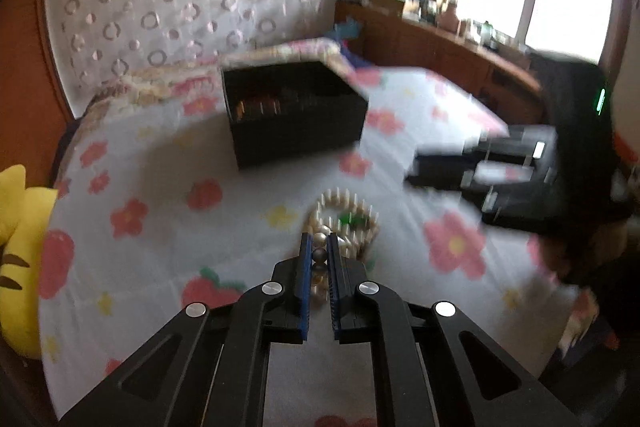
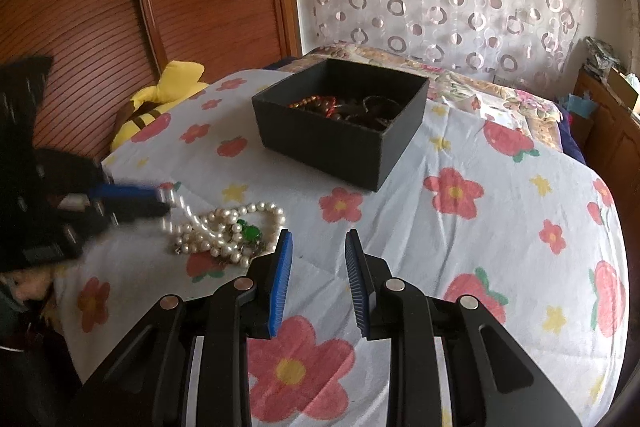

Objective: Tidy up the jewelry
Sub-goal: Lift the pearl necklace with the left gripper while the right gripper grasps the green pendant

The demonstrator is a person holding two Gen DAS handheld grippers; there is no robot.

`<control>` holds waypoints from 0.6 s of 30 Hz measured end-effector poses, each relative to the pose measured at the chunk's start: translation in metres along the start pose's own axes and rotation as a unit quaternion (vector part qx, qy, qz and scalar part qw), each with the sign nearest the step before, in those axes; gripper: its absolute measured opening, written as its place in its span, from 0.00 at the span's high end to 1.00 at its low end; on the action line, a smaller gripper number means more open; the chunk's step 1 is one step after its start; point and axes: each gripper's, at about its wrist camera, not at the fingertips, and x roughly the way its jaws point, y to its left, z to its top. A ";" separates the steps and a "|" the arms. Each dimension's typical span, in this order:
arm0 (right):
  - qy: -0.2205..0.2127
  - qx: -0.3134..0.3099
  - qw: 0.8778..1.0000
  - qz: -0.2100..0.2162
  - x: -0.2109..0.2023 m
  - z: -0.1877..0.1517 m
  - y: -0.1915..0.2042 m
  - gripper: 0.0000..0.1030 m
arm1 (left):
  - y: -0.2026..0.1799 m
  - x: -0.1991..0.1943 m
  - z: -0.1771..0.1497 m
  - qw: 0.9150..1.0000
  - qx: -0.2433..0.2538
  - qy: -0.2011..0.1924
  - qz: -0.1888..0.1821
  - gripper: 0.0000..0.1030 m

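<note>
Nearest us, our left gripper (image 1: 319,247) angles down at the bedsheet (image 2: 460,227), blue pads clenched on a strand of the pearl necklace (image 2: 228,231); the remaining coil lies just beyond the fingertips. Our right gripper (image 2: 319,239) tilts down likewise, jaws parted, nothing between them, the pearls just left of its fingers. Well ahead of both sits the black box (image 2: 340,119), open-topped, holding dark and red beaded pieces.
</note>
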 end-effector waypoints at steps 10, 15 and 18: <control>0.010 -0.013 1.000 0.022 0.008 0.001 0.018 0.71 | 0.017 -0.040 0.053 0.996 -0.026 -0.089 -0.006 0.94; 0.018 -0.019 0.999 0.038 0.016 0.004 0.027 0.71 | 0.024 -0.053 0.073 0.993 -0.026 -0.115 0.005 0.94; 0.025 -0.020 0.998 0.048 0.024 0.006 0.030 0.71 | 0.032 -0.061 0.077 0.992 -0.032 -0.125 0.012 0.94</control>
